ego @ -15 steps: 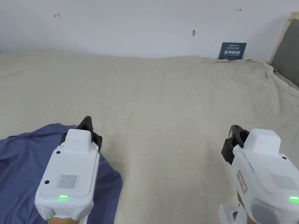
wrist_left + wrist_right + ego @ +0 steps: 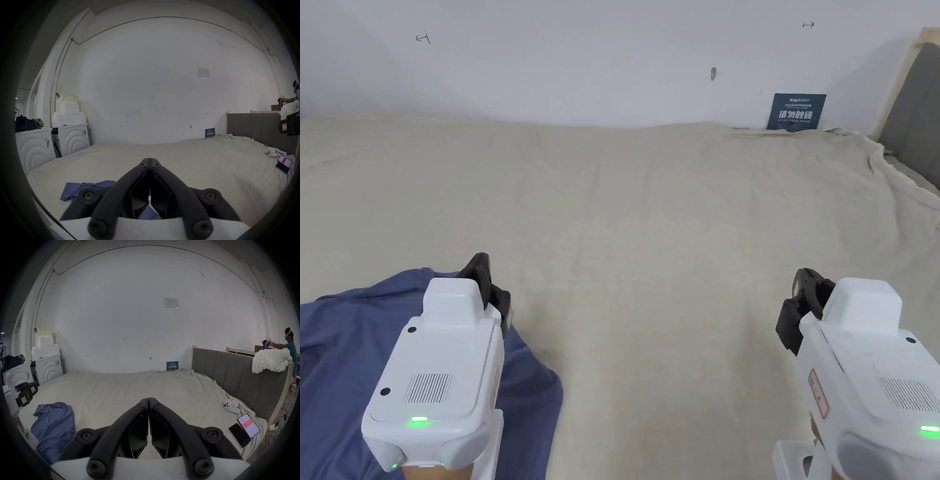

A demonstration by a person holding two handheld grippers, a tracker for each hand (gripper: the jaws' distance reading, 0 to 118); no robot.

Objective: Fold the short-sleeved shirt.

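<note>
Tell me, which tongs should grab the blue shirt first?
Probably the left tongs. They hover right over the crumpled blue shirt at the near left of the bed. The right tongs hang over bare sheet, well apart from it. Both are shut and empty, so the left must open first.

Both tongs held low, pointing forward.
Left tongs [image 2: 482, 275] have their jaws pressed together, tip to tip; right tongs [image 2: 803, 286] likewise closed with nothing between them, held well apart at about the same height.
</note>
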